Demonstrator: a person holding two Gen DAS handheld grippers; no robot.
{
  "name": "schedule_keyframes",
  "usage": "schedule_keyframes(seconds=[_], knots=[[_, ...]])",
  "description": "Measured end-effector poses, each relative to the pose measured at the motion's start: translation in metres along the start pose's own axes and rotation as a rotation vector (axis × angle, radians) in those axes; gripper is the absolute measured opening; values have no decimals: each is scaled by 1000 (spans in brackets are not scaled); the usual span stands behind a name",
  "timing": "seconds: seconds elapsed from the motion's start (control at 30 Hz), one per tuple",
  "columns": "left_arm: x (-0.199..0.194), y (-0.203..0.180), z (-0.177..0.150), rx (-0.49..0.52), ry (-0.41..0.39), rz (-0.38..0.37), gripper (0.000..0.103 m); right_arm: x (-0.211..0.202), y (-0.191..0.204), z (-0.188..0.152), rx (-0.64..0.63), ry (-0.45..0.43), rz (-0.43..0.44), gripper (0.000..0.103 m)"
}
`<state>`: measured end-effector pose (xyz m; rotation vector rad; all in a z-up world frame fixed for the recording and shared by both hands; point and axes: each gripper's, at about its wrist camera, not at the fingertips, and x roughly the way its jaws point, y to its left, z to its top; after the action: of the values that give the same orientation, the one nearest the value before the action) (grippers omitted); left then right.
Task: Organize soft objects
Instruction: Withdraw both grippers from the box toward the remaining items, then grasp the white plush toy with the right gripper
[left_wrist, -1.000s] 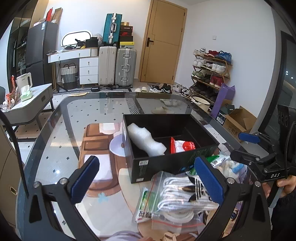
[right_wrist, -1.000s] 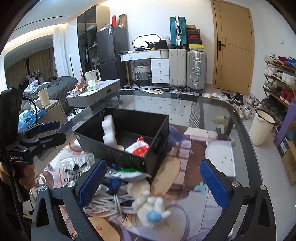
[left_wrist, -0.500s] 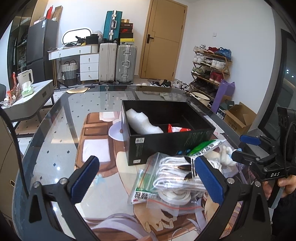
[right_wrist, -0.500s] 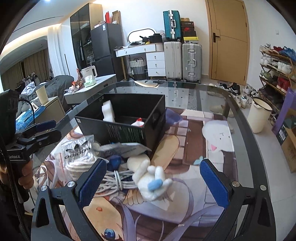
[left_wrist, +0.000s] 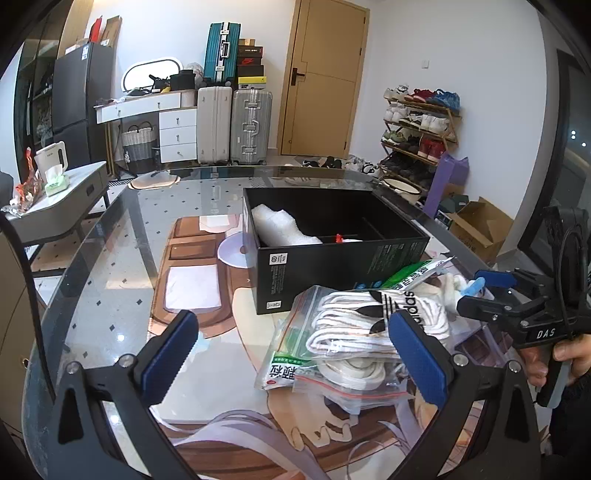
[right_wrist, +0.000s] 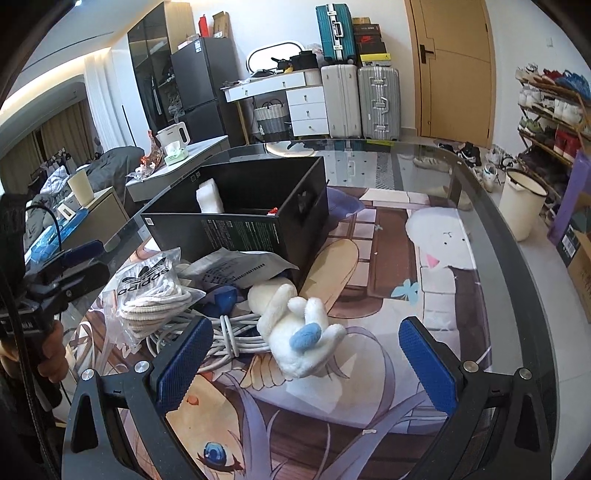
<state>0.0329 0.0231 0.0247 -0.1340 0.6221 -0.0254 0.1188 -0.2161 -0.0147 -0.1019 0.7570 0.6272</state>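
Left fingers: my left gripper (left_wrist: 293, 358) hovers over the worktop (left_wrist: 110, 288), its two blue fingers (left_wrist: 168, 356) spread wide, nothing between them.
Right fingers: my right gripper (right_wrist: 304, 363) is likewise spread wide and empty, low over the pile, the plush toy just ahead between the two tips.
Box: one black box (left_wrist: 332, 254), open on top, stands on the worktop behind the pile; dividers split its inside.
In the box: one white bubble-wrap roll (left_wrist: 277, 229) in the left compartment; one red-and-white item (left_wrist: 341, 238) barely shows over the wall, kind unclear.
Plush toy: one white plush toy (right_wrist: 295, 325) with a blue patch lies on the worktop in front of the box, outside it.
Bags: one clear zip bag (left_wrist: 354, 332) of white striped socks; one green-printed packet (left_wrist: 284, 373) partly under it; a second green packet (left_wrist: 410, 275) leans against the box.
Cable: one coiled white cable (right_wrist: 229, 336) beside the toy.
Grey pouch: one (right_wrist: 236, 269), against the box front.
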Motion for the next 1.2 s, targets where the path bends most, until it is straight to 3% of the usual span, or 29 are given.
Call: schedule_keyframes(seconds=[0.63,1.2], knots=[[6,-1,-3,4,9,-8,103,34,-3,9,-2,54,13,101],[5,-1,-4,3,13,-3,103,39,-8,8,4,66,2,86]])
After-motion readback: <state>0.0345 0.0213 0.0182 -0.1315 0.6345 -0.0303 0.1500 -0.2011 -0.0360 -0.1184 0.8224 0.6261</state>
